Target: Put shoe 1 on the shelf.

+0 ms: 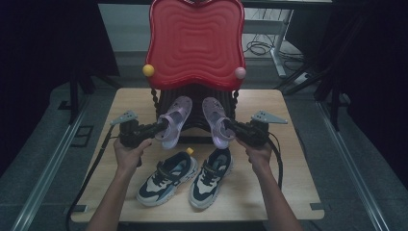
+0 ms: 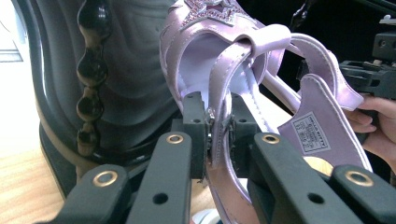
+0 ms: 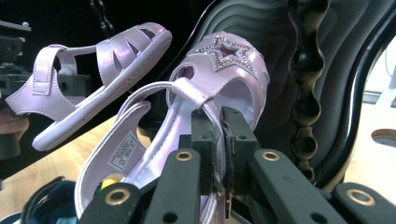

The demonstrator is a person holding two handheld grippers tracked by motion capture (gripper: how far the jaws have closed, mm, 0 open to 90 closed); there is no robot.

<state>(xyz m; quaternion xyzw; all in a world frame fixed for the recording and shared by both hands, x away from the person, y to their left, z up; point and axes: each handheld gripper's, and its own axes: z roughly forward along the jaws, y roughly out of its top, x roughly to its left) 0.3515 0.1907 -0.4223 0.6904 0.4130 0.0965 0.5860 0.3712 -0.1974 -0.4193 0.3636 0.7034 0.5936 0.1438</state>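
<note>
- High view: the left gripper (image 1: 161,126) holds the left lilac sandal (image 1: 174,120) and the right gripper (image 1: 230,127) holds the right lilac sandal (image 1: 216,121), both lifted above the wooden counter (image 1: 130,101) just in front of the red chair (image 1: 195,43). A pair of dark sneakers (image 1: 185,177) lies on the counter nearer the person.
- Left gripper view: the jaws are pinched narrow on the left lilac sandal's heel strap (image 2: 219,112).
- Right gripper view: the jaws clamp the right lilac sandal's strap (image 3: 217,126); the star-decorated toe (image 3: 229,56) points away.
</note>
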